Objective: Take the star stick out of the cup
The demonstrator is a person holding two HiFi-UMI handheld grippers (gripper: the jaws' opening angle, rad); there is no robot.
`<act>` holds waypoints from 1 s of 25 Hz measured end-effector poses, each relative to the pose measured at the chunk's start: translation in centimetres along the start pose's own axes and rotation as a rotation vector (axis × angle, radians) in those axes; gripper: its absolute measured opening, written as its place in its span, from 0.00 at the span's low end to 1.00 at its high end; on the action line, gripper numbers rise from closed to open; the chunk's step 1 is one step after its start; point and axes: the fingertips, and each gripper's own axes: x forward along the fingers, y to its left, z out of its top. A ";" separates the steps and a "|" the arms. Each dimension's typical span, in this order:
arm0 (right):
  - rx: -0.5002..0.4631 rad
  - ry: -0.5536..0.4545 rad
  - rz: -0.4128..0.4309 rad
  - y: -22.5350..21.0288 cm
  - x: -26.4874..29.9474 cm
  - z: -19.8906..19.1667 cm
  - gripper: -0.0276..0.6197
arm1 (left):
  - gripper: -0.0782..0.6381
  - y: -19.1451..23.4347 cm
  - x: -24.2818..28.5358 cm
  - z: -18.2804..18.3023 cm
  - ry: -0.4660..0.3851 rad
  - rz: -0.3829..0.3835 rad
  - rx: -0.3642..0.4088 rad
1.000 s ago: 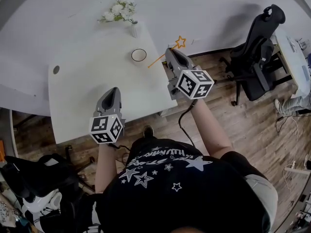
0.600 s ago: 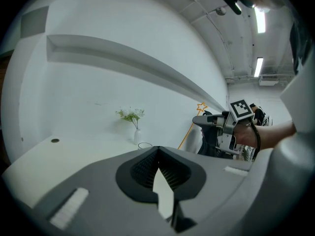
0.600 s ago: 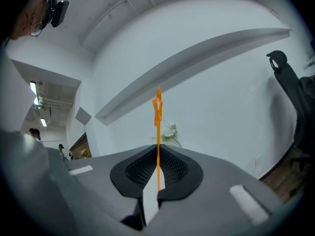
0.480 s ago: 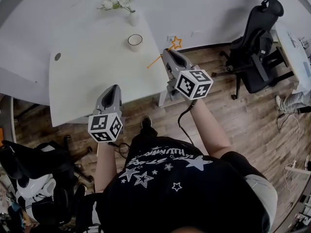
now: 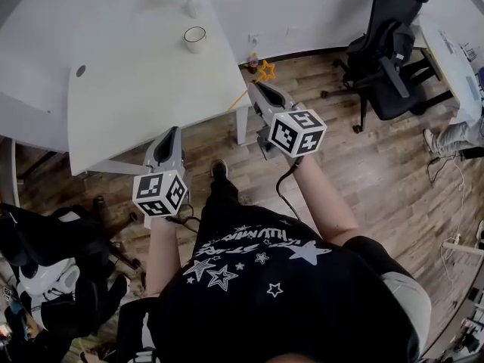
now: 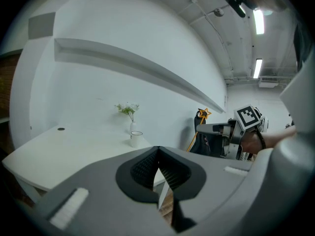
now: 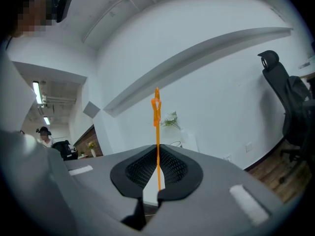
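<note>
Right tongs [image 5: 254, 88], left tongs [image 5: 173, 132] drawn back off counter [image 5: 136, 89]; cup [image 5: 195, 38] left behind there. Right tongs pinch star stick [image 5: 265, 71], clear of cup, over floor. Left tongs closed, empty. Risk: thin stick pivots, slips from pinch.

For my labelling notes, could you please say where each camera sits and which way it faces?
Head view: on the head, down at table, floor; torso, arms, left gripper, right gripper show.
Left gripper view: on that gripper, along shut jaws toward the cup; right hand shows.
Right gripper view: on that gripper, along jaws shut on the star stick, toward the wall.
All three share the star stick.
</note>
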 end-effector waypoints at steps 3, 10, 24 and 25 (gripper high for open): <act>-0.002 0.013 -0.008 0.2 -2.0 -1.0 0.09 | 0.11 -1.1 -1.4 -1.0 0.010 -0.005 0.001; 0.002 0.028 -0.016 0.9 -6.3 -2.7 0.09 | 0.11 -3.8 -4.0 -2.3 0.011 -0.017 0.000; 0.013 0.048 0.037 3.0 -9.2 -4.4 0.09 | 0.11 -5.9 -7.7 -3.4 0.012 0.001 0.008; 0.013 0.050 0.040 3.1 -9.2 -4.4 0.09 | 0.11 -5.9 -7.8 -3.4 0.013 0.004 0.007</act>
